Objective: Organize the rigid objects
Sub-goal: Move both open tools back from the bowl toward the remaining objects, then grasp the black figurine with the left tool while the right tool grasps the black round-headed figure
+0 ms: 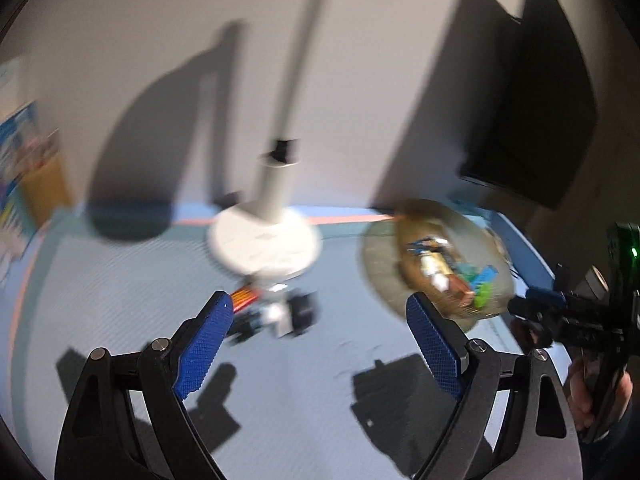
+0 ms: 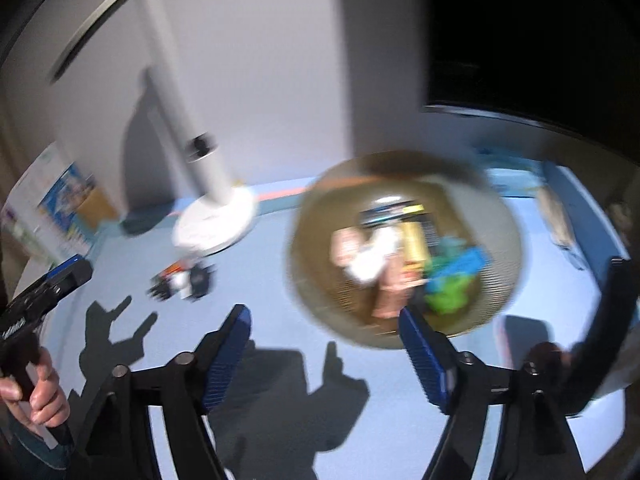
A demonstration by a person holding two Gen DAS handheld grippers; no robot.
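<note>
Both views are blurred. A round woven basket on the blue mat holds several small items, among them blue, green and white pieces. A small loose cluster of orange, white and black objects lies in front of the lamp base. My left gripper is open above the mat, with the cluster just beyond its left finger and nothing between its pads. My right gripper is open too, its right fingertip over the basket's near rim, and holds nothing. Each gripper shows at the edge of the other's view.
A white lamp with a round base and a slanted pole stands at the back of the mat. A dark monitor is at the back right. Colourful boxes stand at the left edge. A hand grips the left tool.
</note>
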